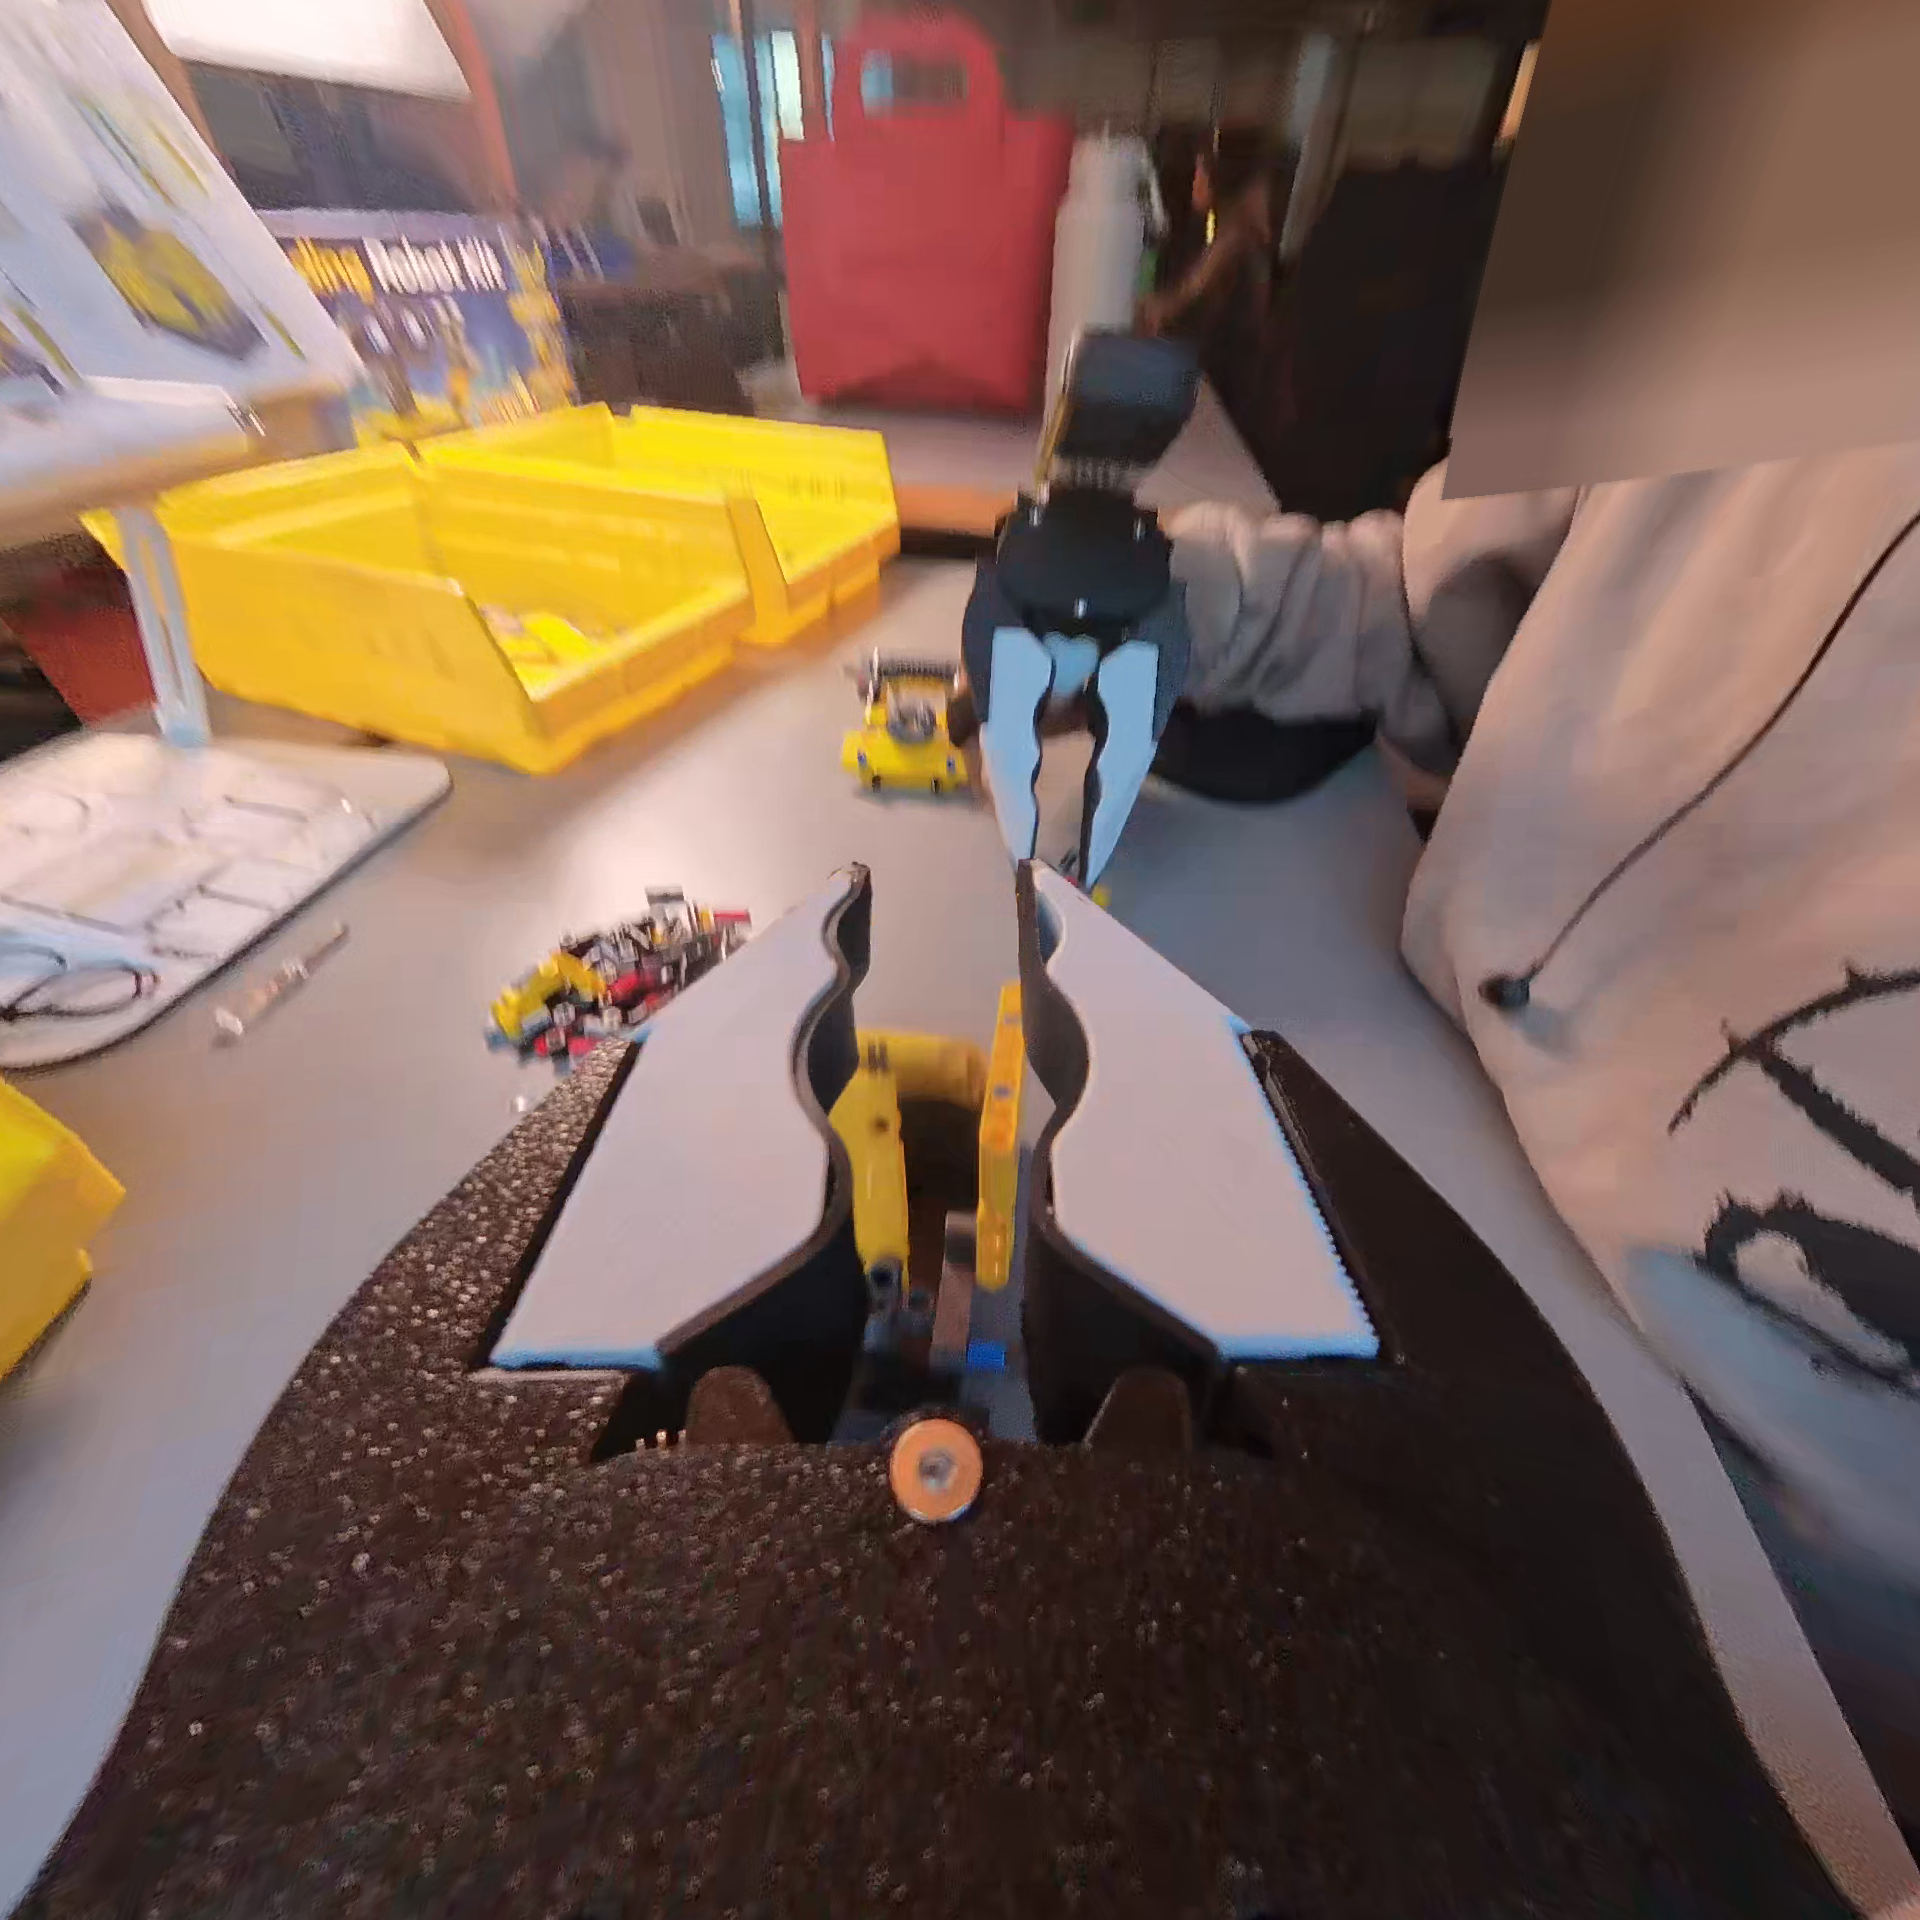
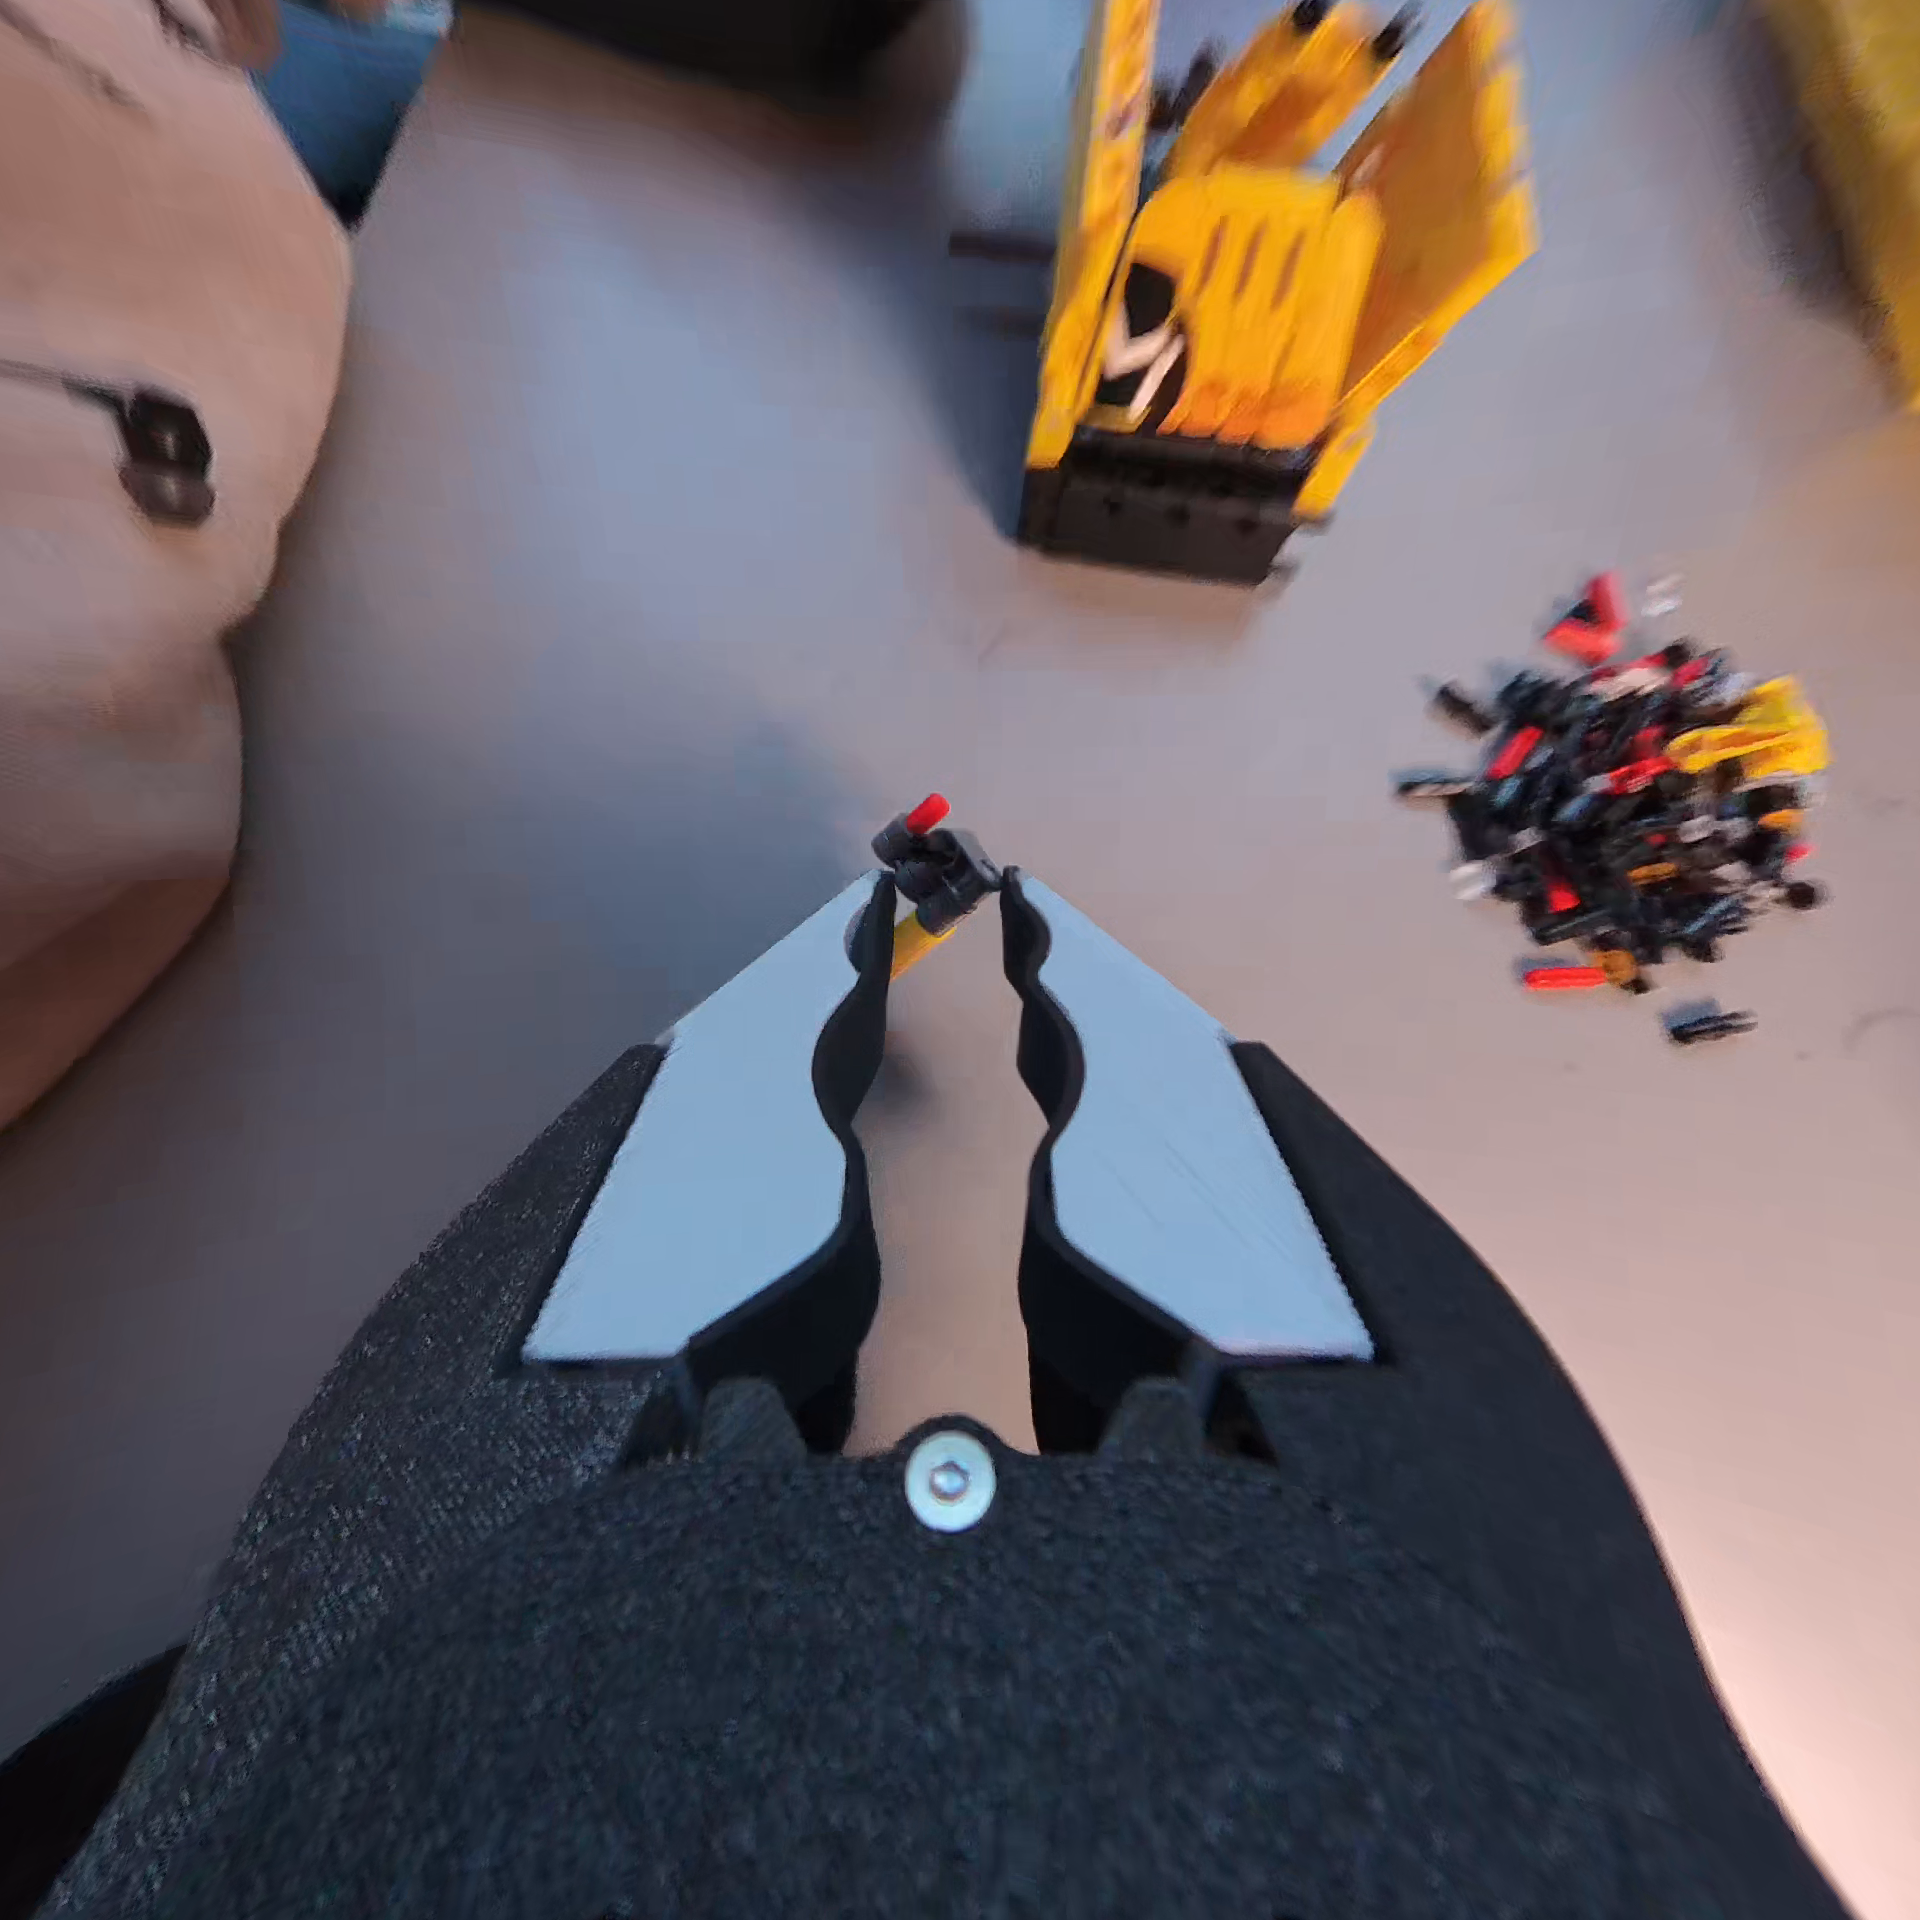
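My left gripper (image 1: 943, 873) is shut on a yellow brick-built assembly (image 1: 878, 1143); its yellow beams sit between the two fingers, over the grey table (image 1: 312, 1195). My right gripper (image 2: 943, 883) is shut at its tips on a small black connector with a red pin and a yellow axle (image 2: 935, 868). In the left wrist view the right gripper (image 1: 1060, 868) points down, its tips just beyond my left fingertips. A blurred yellow and black brick model (image 2: 1236, 312) is ahead in the right wrist view. I cannot tell if it is the assembly in my left gripper.
A pile of small black, red and yellow parts (image 1: 623, 977) (image 2: 1621, 821) lies on the table. Yellow bins (image 1: 468, 603), a small yellow vehicle (image 1: 904, 738), a stand with printed sheets (image 1: 156, 260) and a red bag (image 1: 925, 229) are behind. A person's beige sweatshirt (image 1: 1662, 935) (image 2: 125, 520) borders the table. About 20 centimeters separates my left fingertips from my right.
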`<state>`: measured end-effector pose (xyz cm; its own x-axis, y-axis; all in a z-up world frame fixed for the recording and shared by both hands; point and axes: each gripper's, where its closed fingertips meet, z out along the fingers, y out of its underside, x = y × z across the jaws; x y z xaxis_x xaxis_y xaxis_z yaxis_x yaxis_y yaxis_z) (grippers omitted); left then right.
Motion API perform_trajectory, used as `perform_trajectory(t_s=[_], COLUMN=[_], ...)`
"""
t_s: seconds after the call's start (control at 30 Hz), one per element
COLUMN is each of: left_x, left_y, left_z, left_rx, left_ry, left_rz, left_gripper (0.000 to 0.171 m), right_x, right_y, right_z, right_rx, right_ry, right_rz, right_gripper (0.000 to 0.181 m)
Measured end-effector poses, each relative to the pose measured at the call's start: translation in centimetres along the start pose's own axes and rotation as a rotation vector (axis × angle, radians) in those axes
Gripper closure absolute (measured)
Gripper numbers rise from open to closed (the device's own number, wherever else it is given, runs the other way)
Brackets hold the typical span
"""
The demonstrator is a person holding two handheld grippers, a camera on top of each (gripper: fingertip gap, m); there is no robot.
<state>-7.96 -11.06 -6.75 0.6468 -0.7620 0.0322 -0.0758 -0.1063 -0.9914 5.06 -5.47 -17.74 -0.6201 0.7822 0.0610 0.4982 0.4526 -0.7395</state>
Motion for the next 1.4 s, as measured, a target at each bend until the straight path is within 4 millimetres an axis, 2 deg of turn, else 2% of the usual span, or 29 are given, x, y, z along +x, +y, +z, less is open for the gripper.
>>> perform_trajectory(t_s=[0.1,0.17,0.23,0.3,0.4,0.5,0.67,0.77,0.93,1.07,1.13,1.27,1.4], left_x=[-0.2,-0.8,-0.5,1.1,3.3,5.2,7.1,7.0,5.6,4.6,4.4,4.1,3.9], left_y=[-2.9,-3.6,-3.8,-5.0,-7.6,-8.1,-8.3,-8.0,-7.2,-6.4,-5.9,-4.9,-4.2], left_z=[1.8,3.7,5.7,7.1,7.2,7.2,7.8,8.6,9.8,9.9,9.9,10.0,10.0], left_rx=[0.176,0.237,0.245,0.287,0.357,0.317,0.255,0.196,0.181,0.192,0.175,0.105,0.053], left_ry=[-0.051,-0.125,-0.127,-0.003,0.154,0.269,0.472,0.461,0.324,0.163,0.084,-0.032,-0.08], left_rz=[-0.051,-0.088,-0.14,-0.241,-0.324,-0.349,-0.458,-0.427,-0.324,-0.182,-0.078,0.114,0.21], left_gripper=[0.147,0.147,0.147,0.143,0.143,0.145,0.144,0.148,0.149,0.149,0.148,0.148,0.149], right_x=[3.2,4.0,3.4,2.7,1.0,0.0,-0.4,-0.3,0.8,1.3,1.3,1.4,1.6], right_y=[-4.6,-8.1,-11.0,-13.1,-15.4,-16.7,-17.2,-17.0,-15.6,-14.6,-14.2,-13.8,-13.3], right_z=[-1.8,-3.8,-5.5,-6.7,-7.7,-8.5,-7.7,-7.6,-7.9,-8.5,-7.9,-6.8,-6.1], right_rx=[0.281,0.496,0.653,0.727,0.773,0.821,0.786,0.769,0.71,0.686,0.63,0.585,0.515], right_ry=[0.164,0.243,0.283,0.356,0.373,0.375,0.358,0.365,0.427,0.45,0.456,0.446,0.463], right_rz=[0.062,0.052,-0.014,-0.112,-0.206,-0.241,-0.297,-0.309,-0.294,-0.268,-0.281,-0.259,-0.283], right_gripper=[0.162,0.162,0.162,0.162,0.162,0.162,0.162,0.162,0.162,0.167,0.174,0.177,0.177])
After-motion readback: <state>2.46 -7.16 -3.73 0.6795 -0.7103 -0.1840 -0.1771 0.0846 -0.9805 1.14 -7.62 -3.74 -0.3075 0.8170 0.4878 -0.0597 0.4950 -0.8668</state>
